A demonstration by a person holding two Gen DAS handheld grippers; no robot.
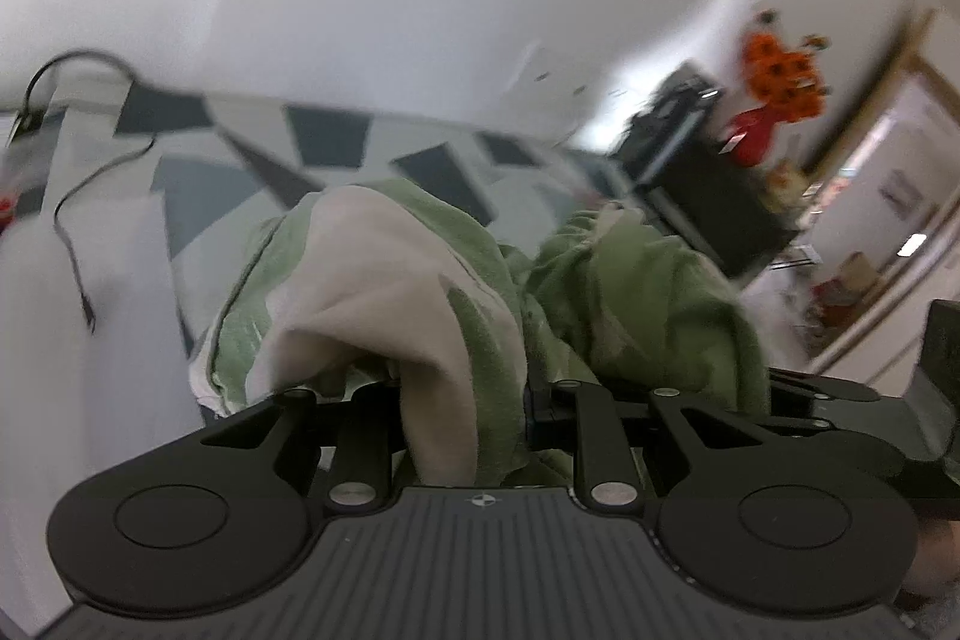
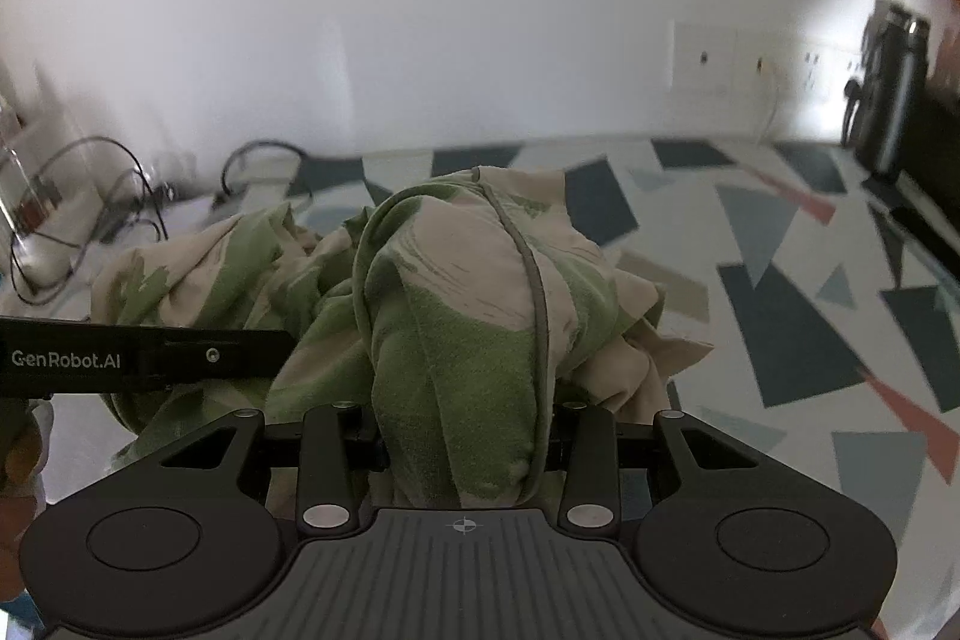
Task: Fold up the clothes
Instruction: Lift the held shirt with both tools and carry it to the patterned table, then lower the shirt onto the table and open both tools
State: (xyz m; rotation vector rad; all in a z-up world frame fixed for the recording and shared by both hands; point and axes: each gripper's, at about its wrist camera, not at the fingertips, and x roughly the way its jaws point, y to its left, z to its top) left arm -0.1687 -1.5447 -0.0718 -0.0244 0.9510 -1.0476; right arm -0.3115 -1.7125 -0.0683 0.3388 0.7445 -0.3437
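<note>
left wrist view shows the left gripper (image 1: pixel 465 400) with its jaws drawn narrow and pinched on a thick fold of a green and cream garment (image 1: pixel 384 280). cloth bulges up between the fingers and hides their tips. right wrist view shows the right gripper (image 2: pixel 465 436) also closed down on a bunch of the same garment (image 2: pixel 456 292), with a grey piped seam running through the clamped fold. the left tool's black finger, printed with a brand name, enters that view from the left edge, near the cloth.

outward from the tongs, the garment is a crumpled mound, partly lifted, with the rest resting on a tablecloth (image 2: pixel 780 316) patterned with dark blue, grey and pink shapes. black cables (image 2: pixel 114 196) lie near the wall, just beyond the cloth's far left edge. a dark flask (image 2: pixel 894 94) stands well apart at the far right.

risks, as i judge them: each jaw seems to hold several layers, not a single edge, so pulling apart may leave the garment twisted instead of spread flat. a thick bunch can slip out under tension. a wide sweep could drag the trailing hem into the cables. the picture is blurred, so finer detail is uncertain.
</note>
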